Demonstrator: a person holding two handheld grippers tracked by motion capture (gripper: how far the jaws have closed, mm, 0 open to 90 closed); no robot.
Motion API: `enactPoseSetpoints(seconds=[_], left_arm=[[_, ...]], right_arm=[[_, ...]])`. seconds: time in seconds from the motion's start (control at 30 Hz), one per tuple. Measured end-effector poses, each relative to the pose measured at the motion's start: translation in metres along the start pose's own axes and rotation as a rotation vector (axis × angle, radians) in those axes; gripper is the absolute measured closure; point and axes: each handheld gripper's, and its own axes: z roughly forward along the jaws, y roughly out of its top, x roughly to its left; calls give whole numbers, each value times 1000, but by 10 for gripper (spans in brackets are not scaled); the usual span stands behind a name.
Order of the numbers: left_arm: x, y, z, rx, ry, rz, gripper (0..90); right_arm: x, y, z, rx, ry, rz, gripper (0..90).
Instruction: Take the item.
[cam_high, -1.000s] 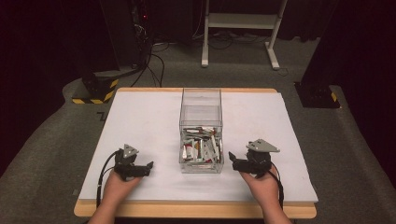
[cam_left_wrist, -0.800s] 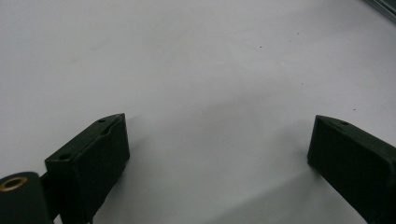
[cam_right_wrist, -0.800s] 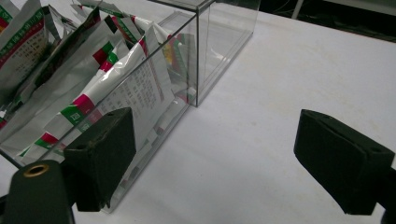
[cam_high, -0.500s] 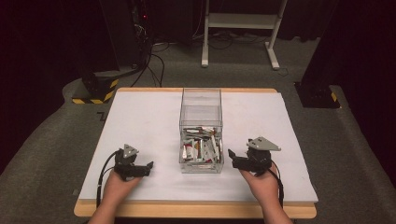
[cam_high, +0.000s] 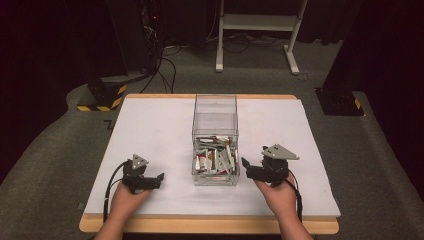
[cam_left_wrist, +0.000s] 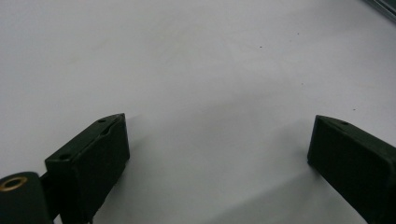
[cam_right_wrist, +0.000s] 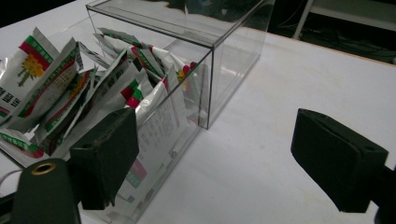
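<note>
your left gripper (cam_high: 159, 177) sits low over the near left part of the white table (cam_high: 150, 130), held in your left hand (cam_high: 127, 197). its jaws are spread wide with nothing between them; in the left gripper view you see the two black jaws far apart over bare white surface, the gripper (cam_left_wrist: 217, 140) pointing across the tabletop.

your right gripper (cam_high: 245, 164) is at the near right, held in your right hand (cam_high: 277, 192), with its grey three-cornered plate (cam_high: 280, 151) on top. its jaws are also spread wide and hold nothing. in the right gripper view (cam_right_wrist: 215, 140) the left-hand jaw stands in front of the near corner of the clear box (cam_right_wrist: 215, 51), though you cannot tell if it touches the wall; the other jaw is over bare table to the side.

the clear box (cam_high: 215, 107) stands in the middle of the table, between your two grippers, long side running away from you. its near half is packed with sachets (cam_high: 214, 159), white with red and green print, standing and leaning against one another; the far half looks empty. in the right gripper view the sachets (cam_right_wrist: 60, 88) press against the transparent wall, one showing a yellow flower design.

a black cable (cam_high: 111, 187) trails from the left gripper back along your left forearm.
</note>
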Motion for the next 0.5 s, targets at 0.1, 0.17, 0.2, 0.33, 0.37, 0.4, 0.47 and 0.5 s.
enactPoseSetpoints(seconds=[0.1, 0.17, 0.2, 0.33, 0.37, 0.4, 0.47, 0.5], left_arm=[[0, 0, 0, 0, 0, 0, 56], [0, 0, 0, 0, 0, 0, 56], [0, 0, 0, 0, 0, 0, 56], [0, 0, 0, 0, 0, -1, 56], [0, 0, 0, 0, 0, 0, 56], [0, 0, 0, 0, 0, -1, 56], [0, 0, 0, 0, 0, 0, 56], [0, 0, 0, 1, 0, 0, 56]], right_arm=[[2, 3, 0, -5, 5, -5, 175], [3, 4, 0, -11, 13, 0, 186], [3, 5, 0, -16, 14, -1, 189], [6, 7, 1, -21, 21, 0, 195], [7, 7, 1, -21, 23, -1, 196], [8, 7, 2, -22, 25, -1, 198], [10, 8, 2, -23, 30, -6, 209], [10, 8, 2, -25, 31, -8, 214]])
